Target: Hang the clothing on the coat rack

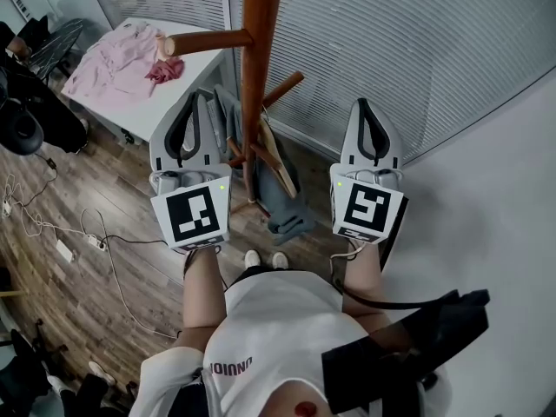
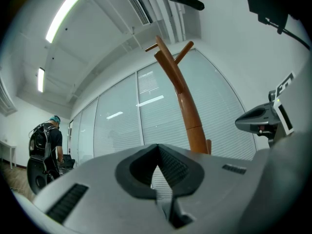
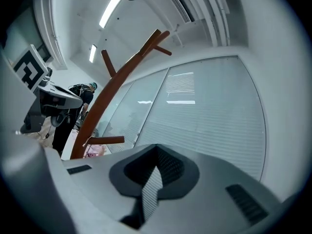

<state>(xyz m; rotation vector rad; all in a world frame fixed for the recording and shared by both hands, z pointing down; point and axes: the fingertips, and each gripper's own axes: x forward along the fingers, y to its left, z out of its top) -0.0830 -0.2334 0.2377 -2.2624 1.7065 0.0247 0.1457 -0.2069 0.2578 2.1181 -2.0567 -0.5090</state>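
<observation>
The wooden coat rack (image 1: 254, 68) rises between my two grippers, with pegs sticking out left and right. Low on it hangs a grey garment (image 1: 294, 217) on a wooden hanger (image 1: 278, 162). Pink clothing (image 1: 117, 59) lies on a white table (image 1: 130, 109) at the far left. My left gripper (image 1: 198, 98) is held left of the pole, shut and empty. My right gripper (image 1: 369, 107) is held right of the pole, also shut and empty. The left gripper view shows the left gripper (image 2: 157, 149) closed, with the coat rack (image 2: 183, 99) beyond. The right gripper view shows the right gripper (image 3: 157, 149) closed, the coat rack (image 3: 109, 91) to its left.
Window blinds (image 1: 417, 50) run behind the rack. A power strip (image 1: 65, 250) and cables lie on the wood floor at left, near a black chair (image 1: 22, 124). A person (image 2: 46, 147) stands far off in the left gripper view.
</observation>
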